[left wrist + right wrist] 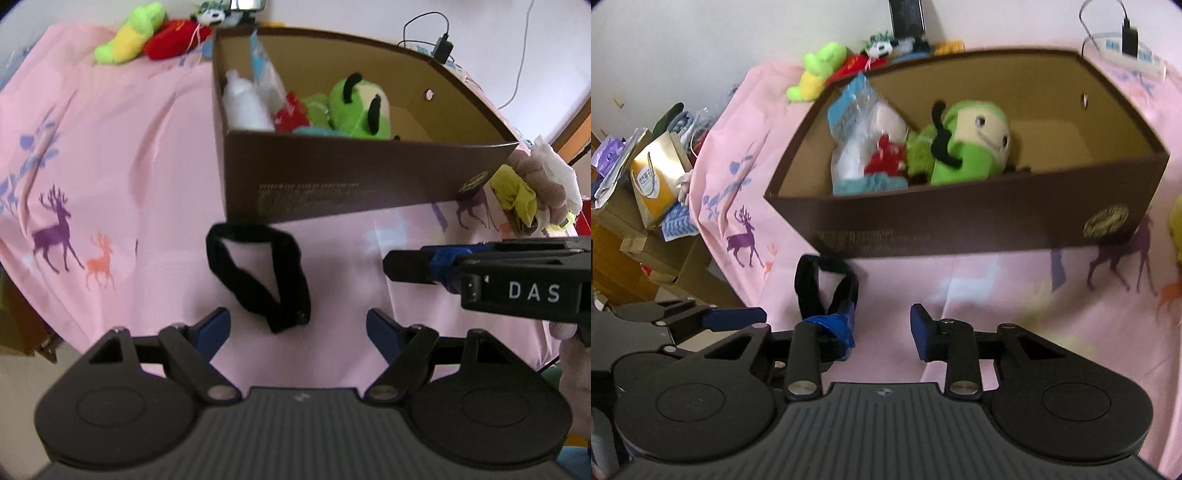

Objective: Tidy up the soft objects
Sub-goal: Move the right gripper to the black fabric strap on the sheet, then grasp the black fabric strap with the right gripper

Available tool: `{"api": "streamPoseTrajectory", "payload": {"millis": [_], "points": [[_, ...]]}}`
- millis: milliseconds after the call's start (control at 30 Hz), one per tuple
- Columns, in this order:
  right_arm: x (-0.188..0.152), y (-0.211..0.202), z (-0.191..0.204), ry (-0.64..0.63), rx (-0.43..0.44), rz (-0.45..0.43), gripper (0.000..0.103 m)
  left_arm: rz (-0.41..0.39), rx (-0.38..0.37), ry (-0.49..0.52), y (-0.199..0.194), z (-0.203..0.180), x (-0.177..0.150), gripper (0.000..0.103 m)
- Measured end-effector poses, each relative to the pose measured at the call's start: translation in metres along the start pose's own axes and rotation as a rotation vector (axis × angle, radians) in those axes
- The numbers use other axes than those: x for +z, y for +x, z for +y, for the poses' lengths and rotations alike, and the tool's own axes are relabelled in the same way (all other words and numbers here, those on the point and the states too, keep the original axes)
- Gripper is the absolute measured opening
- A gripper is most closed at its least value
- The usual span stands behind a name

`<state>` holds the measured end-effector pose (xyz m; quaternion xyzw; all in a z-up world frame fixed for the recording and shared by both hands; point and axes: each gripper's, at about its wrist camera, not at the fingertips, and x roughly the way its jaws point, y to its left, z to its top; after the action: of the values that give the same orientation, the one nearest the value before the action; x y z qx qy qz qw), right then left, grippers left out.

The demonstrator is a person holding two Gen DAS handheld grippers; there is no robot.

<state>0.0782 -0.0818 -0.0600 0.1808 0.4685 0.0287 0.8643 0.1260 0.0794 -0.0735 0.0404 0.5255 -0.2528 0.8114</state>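
A black fabric band (258,273) lies looped on the pink deer-print cloth (110,166) in front of a brown cardboard box (351,177). The band's near end lies in the gap of my left gripper (299,326), whose jaws are wide open and do not touch it. My right gripper (877,332) shows a narrower gap with nothing in it; the band (827,284) lies just beyond its taped left finger (834,328). The right gripper (406,264) reaches in from the right, apart from the band. The box (960,221) holds a green plush (967,144) and other soft items.
A yellow-green plush (129,33) and a red one (173,38) lie at the back left. Yellow (517,195) and white (554,173) soft things sit right of the box. A charger (443,48) lies behind it. Bags and cartons (653,181) stand beyond the table's left edge.
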Motion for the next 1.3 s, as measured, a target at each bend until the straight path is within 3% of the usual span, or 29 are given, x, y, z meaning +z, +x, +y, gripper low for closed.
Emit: {"api": "streamPoseTrajectory", "payload": {"millis": [400,967,1300], "points": [[-0.001,0.013,-0.004,0.061,0.008,0.045,0.012,0.033,0.073,-0.027,0.018,0.005,0.005,0.079],[0.011,0.024,-0.012,0.106,0.018,0.060,0.015,0.033,0.101,0.007,0.030,0.003,0.017,0.079],[0.022,0.036,-0.004,0.066,0.052,0.075,0.017,0.031,0.103,-0.009,0.037,0.014,0.021,0.079]]}}
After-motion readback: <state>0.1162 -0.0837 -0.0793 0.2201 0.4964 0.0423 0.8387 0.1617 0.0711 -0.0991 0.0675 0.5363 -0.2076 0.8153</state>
